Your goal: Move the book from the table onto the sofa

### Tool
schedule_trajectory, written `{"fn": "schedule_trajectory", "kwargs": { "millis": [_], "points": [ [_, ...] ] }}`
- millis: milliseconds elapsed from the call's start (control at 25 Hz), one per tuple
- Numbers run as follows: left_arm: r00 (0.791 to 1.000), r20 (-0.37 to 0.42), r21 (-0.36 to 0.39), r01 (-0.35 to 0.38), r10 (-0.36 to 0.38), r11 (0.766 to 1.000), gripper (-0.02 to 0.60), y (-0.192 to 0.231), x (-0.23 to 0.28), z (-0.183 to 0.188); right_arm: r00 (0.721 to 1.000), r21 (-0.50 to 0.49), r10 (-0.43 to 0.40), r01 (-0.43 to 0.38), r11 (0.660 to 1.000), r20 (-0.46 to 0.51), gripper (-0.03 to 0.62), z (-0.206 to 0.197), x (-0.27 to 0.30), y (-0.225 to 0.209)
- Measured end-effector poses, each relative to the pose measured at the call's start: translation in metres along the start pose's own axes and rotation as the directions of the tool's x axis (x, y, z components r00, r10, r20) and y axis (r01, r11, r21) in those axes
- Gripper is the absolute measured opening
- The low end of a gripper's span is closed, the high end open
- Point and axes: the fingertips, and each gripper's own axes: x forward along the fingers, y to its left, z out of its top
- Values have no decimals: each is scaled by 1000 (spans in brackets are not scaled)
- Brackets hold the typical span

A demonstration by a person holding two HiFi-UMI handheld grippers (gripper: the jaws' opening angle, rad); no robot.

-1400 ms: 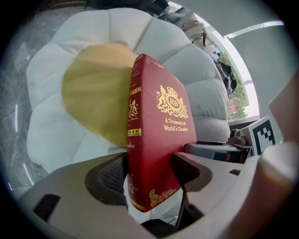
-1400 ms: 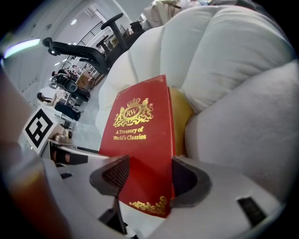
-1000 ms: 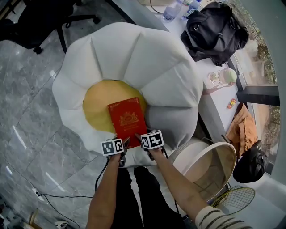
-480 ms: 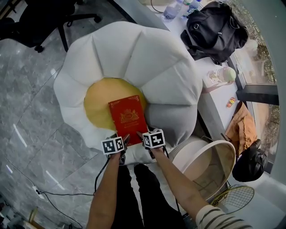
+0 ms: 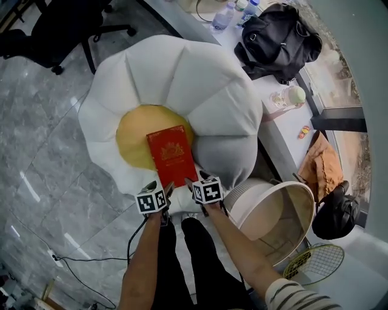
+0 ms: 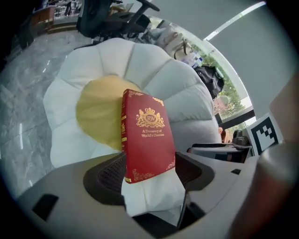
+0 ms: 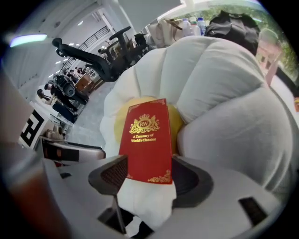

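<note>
The red book (image 5: 171, 152) with gold print lies flat on the flower-shaped sofa (image 5: 182, 72), half on its yellow centre (image 5: 136, 136) and half on a white petal. Both grippers hang just above the book's near edge, side by side. My left gripper (image 5: 166, 189) has its jaws opening; the book (image 6: 147, 135) shows between them from above, but the pads do not touch it. My right gripper (image 5: 189, 183) is open too, and the book (image 7: 147, 140) lies free below its jaws. Neither gripper (image 6: 149, 175) (image 7: 145, 179) holds anything.
A white table (image 5: 285, 139) on the right bears a black bag (image 5: 279, 39), bottles (image 5: 221, 18) and a cup. A round bin (image 5: 279, 218) and a racket (image 5: 312, 263) stand at the lower right. An office chair (image 5: 66, 24) stands at the far left, with a cable (image 5: 91, 260) on the floor.
Both grippers have let go of the book's near edge and lifted off it, jaws wider. The book stays lying on the sofa.
</note>
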Motion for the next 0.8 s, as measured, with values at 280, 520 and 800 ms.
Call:
{"fn": "schedule_trajectory", "kwargs": {
  "millis": [280, 520, 800],
  "points": [
    [998, 36, 30, 57, -58, 998, 248, -56, -56, -9, 996, 18, 21, -23, 1000, 81, 213, -1, -65, 37],
    [993, 75, 103, 82, -90, 991, 199, -95, -102, -7, 994, 0, 14, -15, 1000, 111, 75, -1, -108, 66],
    [985, 136, 119, 89, -105, 989, 15, -130, -163, -5, 980, -6, 22, -21, 1000, 196, 12, 15, -169, 95]
  ]
}}
